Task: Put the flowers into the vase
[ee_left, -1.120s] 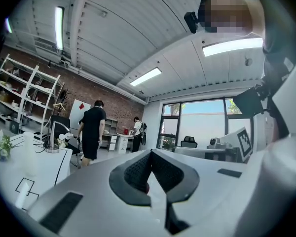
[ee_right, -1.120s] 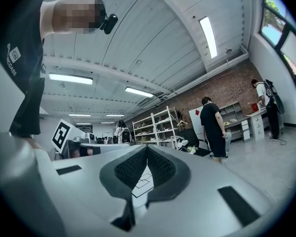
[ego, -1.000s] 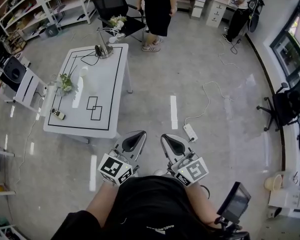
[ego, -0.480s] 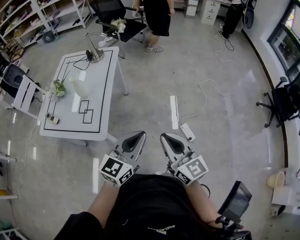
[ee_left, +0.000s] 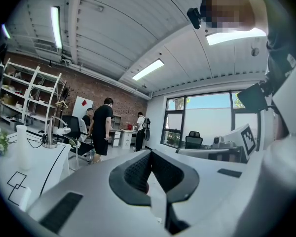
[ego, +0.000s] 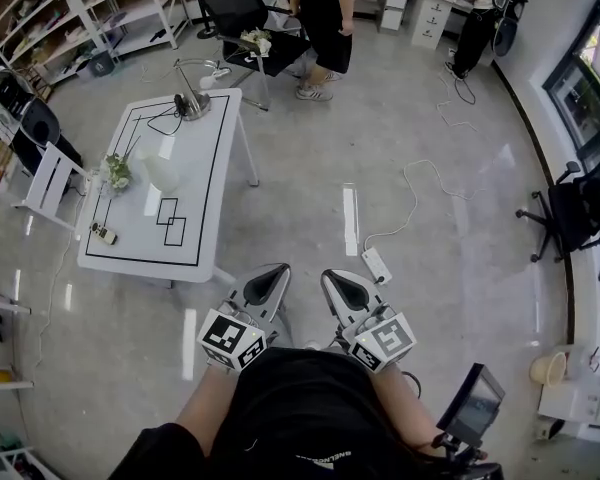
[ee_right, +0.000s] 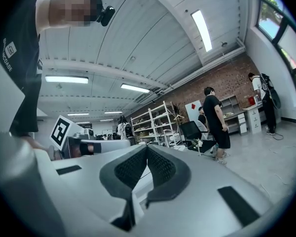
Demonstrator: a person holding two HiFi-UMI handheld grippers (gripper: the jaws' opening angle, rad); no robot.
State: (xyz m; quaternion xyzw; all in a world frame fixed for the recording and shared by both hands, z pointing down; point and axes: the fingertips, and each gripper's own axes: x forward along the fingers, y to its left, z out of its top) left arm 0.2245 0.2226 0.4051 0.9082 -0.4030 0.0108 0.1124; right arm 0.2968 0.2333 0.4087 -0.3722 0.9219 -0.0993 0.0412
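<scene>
Both the left gripper (ego: 272, 274) and the right gripper (ego: 336, 279) are held off the near right corner of the desk (ego: 208, 223), well apart from it, jaws pressed together with nothing between them. The flowers (ego: 117, 172) are seen on the desk at its left edge, with the white vase (ego: 163, 174) just beside them, toward the desk's middle.

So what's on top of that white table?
On the table: a small bunch of flowers, a white vase, a lamp with its cable, and a small device. The vase's inside is too small to make out.
</scene>
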